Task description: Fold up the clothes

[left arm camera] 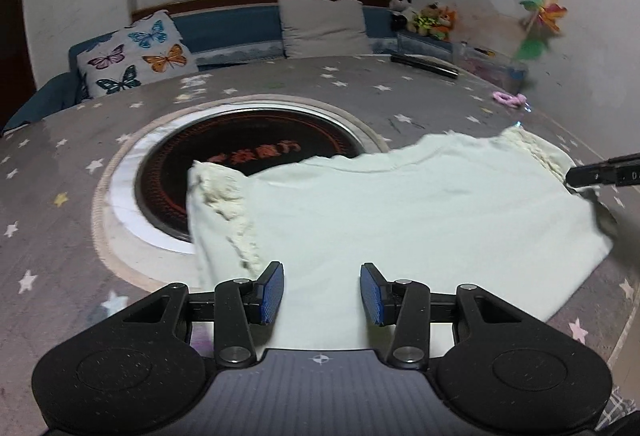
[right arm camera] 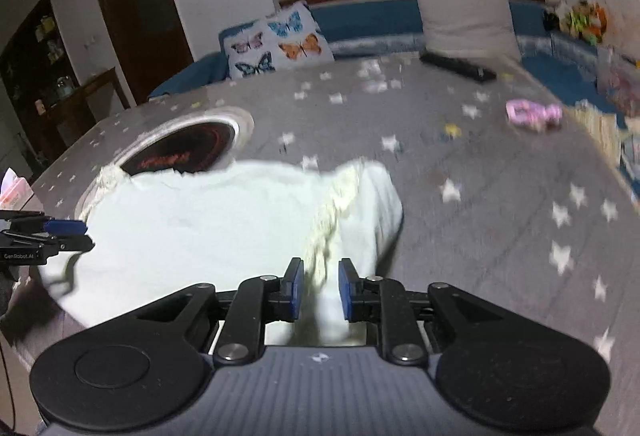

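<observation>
A pale cream garment (left arm camera: 400, 212) with ruffled sleeve seams lies flat on the grey star-print table (left arm camera: 80, 140), its far left corner over the black round hob (left arm camera: 240, 156). My left gripper (left arm camera: 322, 292) hovers open over the garment's near edge, nothing pinched. In the right wrist view the garment (right arm camera: 200, 220) spreads to the left, and my right gripper (right arm camera: 320, 288) stands slightly open with the ruffled seam (right arm camera: 332, 212) running between its pads, unclamped. Each gripper shows in the other's view: the right gripper (left arm camera: 600, 172) at the garment's right corner, the left gripper (right arm camera: 64, 232) at its left side.
A black remote (right arm camera: 460, 68) and a pink item (right arm camera: 532, 114) lie on the far side of the table. Behind it runs a blue bench with a butterfly pillow (left arm camera: 136, 56), a beige pillow (left arm camera: 324, 28) and plush toys (left arm camera: 432, 18). A pinwheel (left arm camera: 540, 24) stands at the right.
</observation>
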A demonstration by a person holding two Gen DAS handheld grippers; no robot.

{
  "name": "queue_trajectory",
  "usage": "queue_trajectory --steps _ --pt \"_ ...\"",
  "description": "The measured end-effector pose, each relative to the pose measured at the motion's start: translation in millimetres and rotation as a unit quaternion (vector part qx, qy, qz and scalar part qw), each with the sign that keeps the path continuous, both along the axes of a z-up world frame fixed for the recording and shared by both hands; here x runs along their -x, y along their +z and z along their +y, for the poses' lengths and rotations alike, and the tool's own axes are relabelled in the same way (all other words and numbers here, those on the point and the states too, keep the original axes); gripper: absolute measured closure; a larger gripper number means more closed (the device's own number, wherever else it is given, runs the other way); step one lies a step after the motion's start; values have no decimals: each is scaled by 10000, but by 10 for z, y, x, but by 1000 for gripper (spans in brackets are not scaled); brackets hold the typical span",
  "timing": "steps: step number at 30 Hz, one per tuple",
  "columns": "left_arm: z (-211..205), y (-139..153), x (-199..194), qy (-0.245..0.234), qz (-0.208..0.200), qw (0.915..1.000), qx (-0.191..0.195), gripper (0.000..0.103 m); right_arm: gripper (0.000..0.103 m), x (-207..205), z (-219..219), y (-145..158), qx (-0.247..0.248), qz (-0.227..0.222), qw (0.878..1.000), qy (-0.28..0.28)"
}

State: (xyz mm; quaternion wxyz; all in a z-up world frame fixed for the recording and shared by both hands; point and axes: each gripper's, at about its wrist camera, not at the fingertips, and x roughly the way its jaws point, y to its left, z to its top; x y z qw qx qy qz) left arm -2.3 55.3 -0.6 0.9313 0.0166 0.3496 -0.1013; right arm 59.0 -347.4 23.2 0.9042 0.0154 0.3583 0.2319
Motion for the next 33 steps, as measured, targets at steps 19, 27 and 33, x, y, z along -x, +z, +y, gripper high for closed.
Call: queue_trajectory --steps 19,27,33 --pt "246 -56 -675 476 88 9988 49 60 74 -761 108 -197 -99 193 9979 -609" --pt "420 -51 -777 844 105 9963 117 60 74 -847 175 -228 -42 203 9979 -612" --pt "482 -37 -765 1008 87 9948 105 59 74 -858 247 -128 32 130 9979 -635"
